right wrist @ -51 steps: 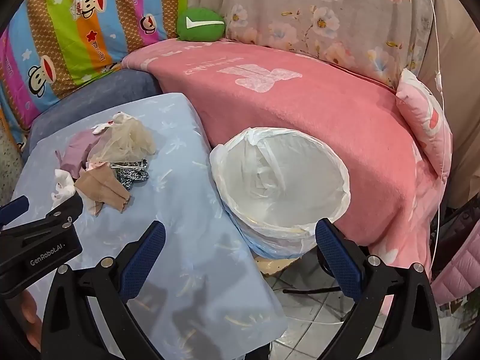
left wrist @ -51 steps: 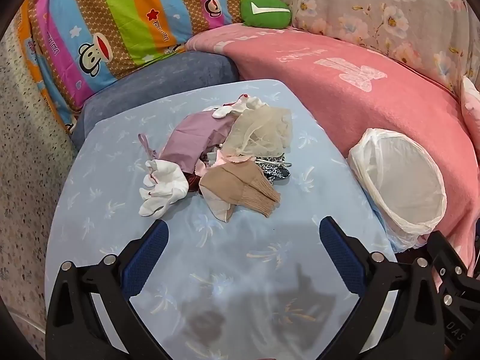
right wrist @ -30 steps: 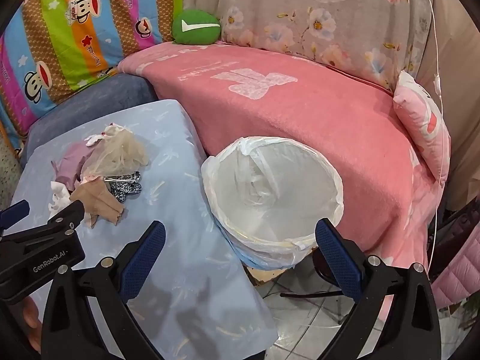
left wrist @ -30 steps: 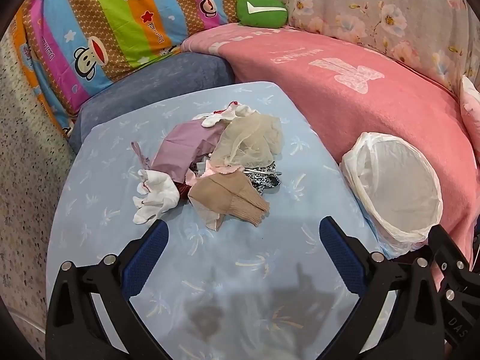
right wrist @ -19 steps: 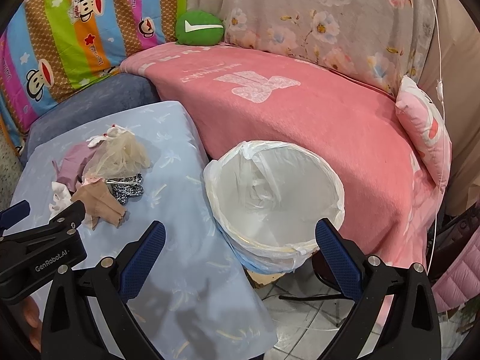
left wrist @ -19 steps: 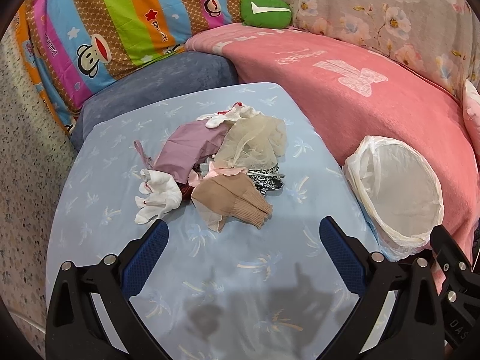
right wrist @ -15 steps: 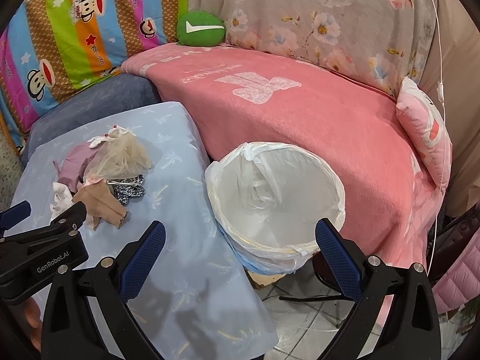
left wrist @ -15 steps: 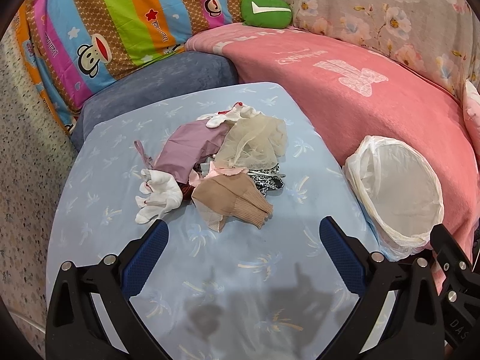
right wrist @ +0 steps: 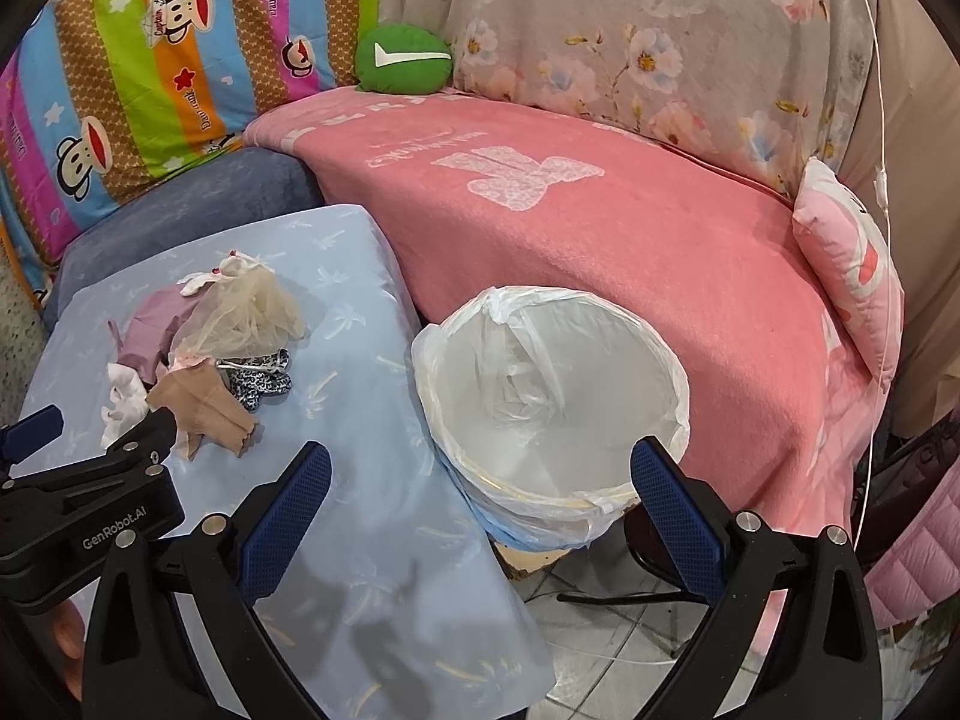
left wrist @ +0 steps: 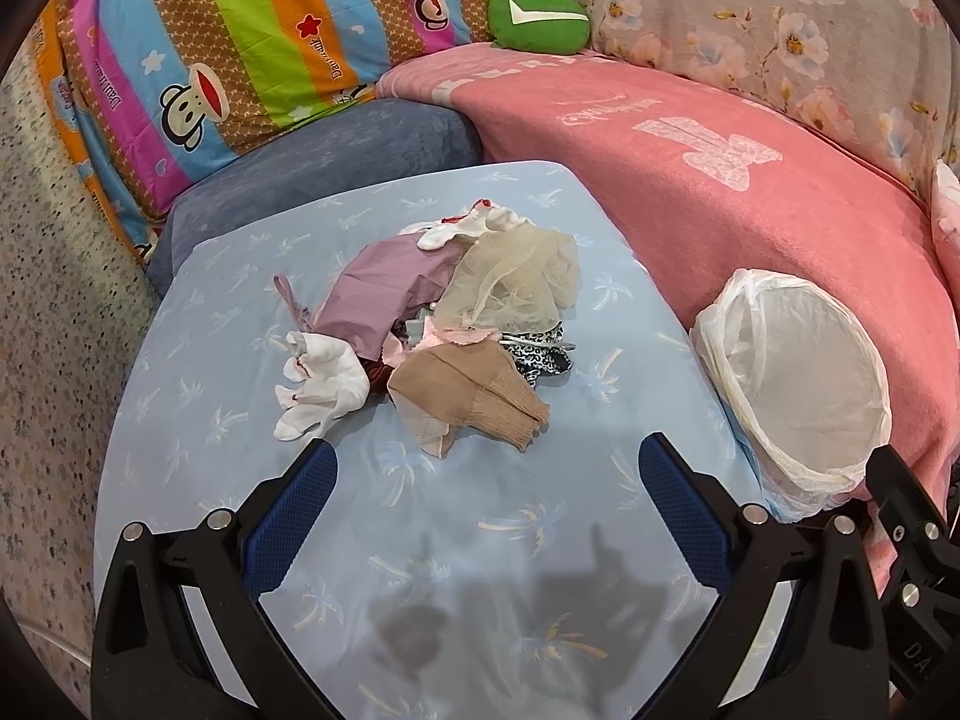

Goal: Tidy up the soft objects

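Observation:
A pile of soft things lies mid-table on the light blue cloth: a tan stocking (left wrist: pixel 474 390), a white sock (left wrist: pixel 321 384), a mauve cloth (left wrist: pixel 384 288), a cream mesh piece (left wrist: pixel 516 282) and a leopard-print scrap (left wrist: pixel 540 357). My left gripper (left wrist: pixel 483 495) hovers open just short of the pile, nothing between its fingers. My right gripper (right wrist: pixel 480 498) is open too, above the near rim of a white-lined bin (right wrist: pixel 552 396) beside the table. The pile (right wrist: pixel 210 348) shows at left in the right wrist view, with the left gripper's body in front of it.
The blue-clothed table (left wrist: pixel 420 570) meets a pink-blanketed sofa (left wrist: pixel 720 192) on the right. A green cushion (left wrist: pixel 537 18) and striped monkey-print fabric (left wrist: pixel 240 42) stand behind. A pink pillow (right wrist: pixel 852 264) lies at the sofa's right end. Tiled floor (right wrist: pixel 600 612) shows under the bin.
Both views drifted slightly back and then forward; the pile and bin sit almost where they were. Both grippers stayed open and empty.

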{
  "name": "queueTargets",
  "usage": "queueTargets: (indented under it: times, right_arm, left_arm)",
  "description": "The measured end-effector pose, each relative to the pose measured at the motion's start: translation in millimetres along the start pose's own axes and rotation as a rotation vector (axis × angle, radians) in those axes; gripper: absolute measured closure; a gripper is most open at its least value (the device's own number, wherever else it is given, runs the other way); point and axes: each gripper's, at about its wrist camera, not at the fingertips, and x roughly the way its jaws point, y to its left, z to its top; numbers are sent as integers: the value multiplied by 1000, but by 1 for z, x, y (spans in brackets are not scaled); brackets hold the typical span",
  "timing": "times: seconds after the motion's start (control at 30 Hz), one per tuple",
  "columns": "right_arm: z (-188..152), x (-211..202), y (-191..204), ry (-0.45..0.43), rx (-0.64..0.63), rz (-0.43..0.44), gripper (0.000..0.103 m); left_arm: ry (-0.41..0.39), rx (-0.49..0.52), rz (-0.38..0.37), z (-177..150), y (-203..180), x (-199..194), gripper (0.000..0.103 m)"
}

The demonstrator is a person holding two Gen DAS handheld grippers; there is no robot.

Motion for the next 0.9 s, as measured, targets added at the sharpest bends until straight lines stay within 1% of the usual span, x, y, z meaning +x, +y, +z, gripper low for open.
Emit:
queueTargets:
  times: [0.33, 0.9]
  right_arm:
    - [-1, -3, 6, -4, -15, -2, 6]
    - [-2, -7, 7, -7, -19, -4, 6]
  left_arm:
    - [16, -20, 12, -3, 3, 1, 7]
    - [10, -22, 17, -6, 5, 0, 7]
